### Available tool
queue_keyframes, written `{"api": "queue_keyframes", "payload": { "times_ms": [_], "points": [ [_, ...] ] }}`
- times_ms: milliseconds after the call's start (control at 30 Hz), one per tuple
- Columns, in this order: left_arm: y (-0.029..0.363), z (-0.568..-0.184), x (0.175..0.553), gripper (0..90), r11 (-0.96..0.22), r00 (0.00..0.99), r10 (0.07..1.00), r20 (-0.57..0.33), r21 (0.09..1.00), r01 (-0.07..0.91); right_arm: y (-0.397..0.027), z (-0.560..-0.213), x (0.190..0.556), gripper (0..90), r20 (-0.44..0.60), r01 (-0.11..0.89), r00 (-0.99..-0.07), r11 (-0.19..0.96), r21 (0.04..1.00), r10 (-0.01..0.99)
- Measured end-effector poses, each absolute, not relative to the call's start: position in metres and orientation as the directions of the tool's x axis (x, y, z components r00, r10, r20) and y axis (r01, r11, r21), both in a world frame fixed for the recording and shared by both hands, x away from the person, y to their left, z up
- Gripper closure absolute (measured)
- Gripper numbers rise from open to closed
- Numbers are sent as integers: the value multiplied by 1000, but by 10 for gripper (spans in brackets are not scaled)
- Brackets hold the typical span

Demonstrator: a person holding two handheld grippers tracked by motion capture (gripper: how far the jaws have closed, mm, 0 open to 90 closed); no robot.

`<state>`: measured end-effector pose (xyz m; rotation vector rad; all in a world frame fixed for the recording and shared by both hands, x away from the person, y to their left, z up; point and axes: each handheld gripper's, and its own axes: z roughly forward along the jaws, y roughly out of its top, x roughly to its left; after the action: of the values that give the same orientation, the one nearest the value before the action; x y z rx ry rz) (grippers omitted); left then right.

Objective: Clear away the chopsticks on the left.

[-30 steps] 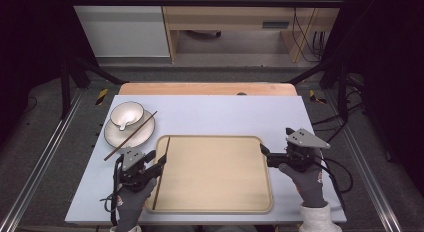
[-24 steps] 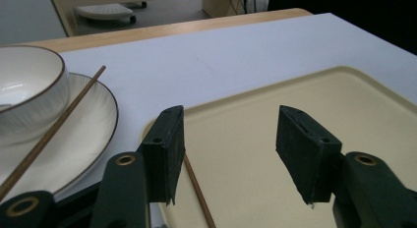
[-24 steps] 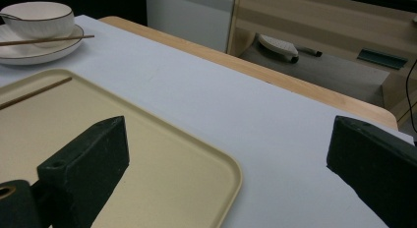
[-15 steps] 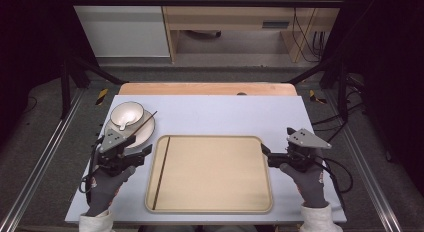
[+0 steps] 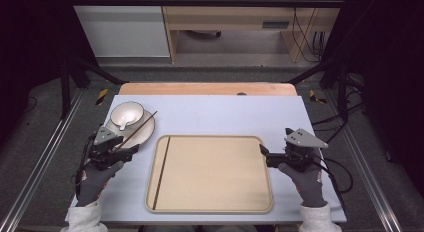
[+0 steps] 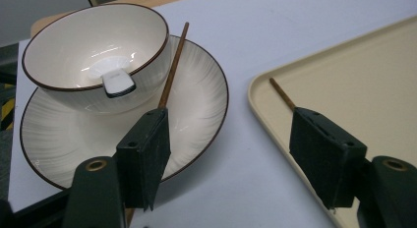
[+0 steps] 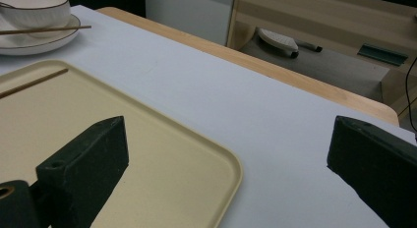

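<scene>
A beige tray (image 5: 215,192) lies mid-table with one brown chopstick (image 5: 161,172) along its left side. Back left, a white plate (image 5: 145,134) carries a white bowl (image 5: 126,113) with a white spoon (image 6: 118,83) in it. A second chopstick (image 5: 139,131) leans across the plate. My left gripper (image 5: 129,152) hovers at the plate's near rim; its jaws have just been opening and stand open, with only plate rim (image 6: 196,105) and table between them (image 6: 231,149). My right gripper (image 5: 262,154) is open at the tray's right edge, the tray corner (image 7: 147,154) between its jaws (image 7: 226,154).
A grey mat (image 5: 220,114) covers the table; a wooden strip (image 5: 205,88) runs along its far edge. Black frame rails (image 5: 45,157) flank both sides. A light wooden shelf (image 5: 235,22) stands beyond the table, with a pale shoe (image 7: 278,41) under it.
My left gripper left the tray's left edge, where a chopstick now lies, and moved back-left to the plate with its jaws wider. The right gripper has stayed put.
</scene>
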<state>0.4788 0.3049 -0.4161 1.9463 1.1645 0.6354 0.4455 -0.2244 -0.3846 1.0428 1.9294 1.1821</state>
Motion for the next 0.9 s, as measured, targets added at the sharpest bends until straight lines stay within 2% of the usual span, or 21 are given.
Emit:
{"api": "queue_keyframes", "payload": {
  "times_ms": [233, 400, 700, 900],
  "points": [
    [314, -428, 499, 357, -326, 432, 898, 77, 775, 541, -225, -385, 446, 22, -114, 298, -478, 283, 912, 871],
    [318, -436, 514, 416, -342, 404, 908, 113, 757, 557, -225, -386, 446, 22, -118, 301, -479, 289, 909, 870],
    [318, -454, 532, 603, -365, 414, 903, 113, 709, 603, -228, -385, 446, 22, -99, 308, -480, 273, 911, 872],
    [320, -456, 535, 745, -349, 417, 904, 90, 717, 603, -228, -387, 446, 22, -108, 309, -481, 284, 908, 870]
  ]
}}
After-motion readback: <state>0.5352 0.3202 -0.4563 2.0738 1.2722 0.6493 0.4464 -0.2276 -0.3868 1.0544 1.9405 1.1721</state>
